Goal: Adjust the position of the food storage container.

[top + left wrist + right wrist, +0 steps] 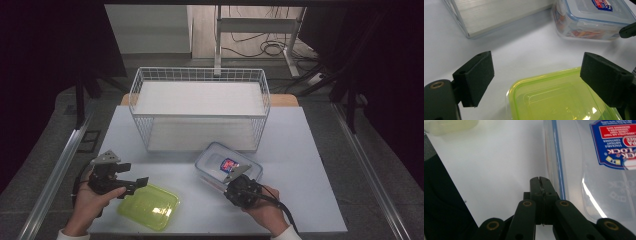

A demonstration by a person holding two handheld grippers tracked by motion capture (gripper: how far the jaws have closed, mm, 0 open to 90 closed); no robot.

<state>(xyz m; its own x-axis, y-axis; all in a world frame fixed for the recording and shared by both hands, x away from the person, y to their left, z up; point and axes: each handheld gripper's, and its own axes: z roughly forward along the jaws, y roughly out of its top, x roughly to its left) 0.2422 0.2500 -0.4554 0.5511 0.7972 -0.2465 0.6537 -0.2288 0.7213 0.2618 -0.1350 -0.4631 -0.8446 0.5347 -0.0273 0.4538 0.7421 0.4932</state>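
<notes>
Clear lidded container (222, 166) sits right of centre on the tabletop (300, 150), near its front edge; the right gripper (540, 180), jaws pressed together, rests at its side. Green lid (149, 206) lies front left, under the left gripper's (536, 72) wide-apart jaws.

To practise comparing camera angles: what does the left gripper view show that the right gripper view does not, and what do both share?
Left gripper view alone: the left gripper with jaws open over the green container's near edge, and a corner of the wire basket.

Right gripper view alone: the right gripper with jaws shut, beside the clear container.

Shared: the green container, the clear container with its blue-and-red label, and the white table.
</notes>
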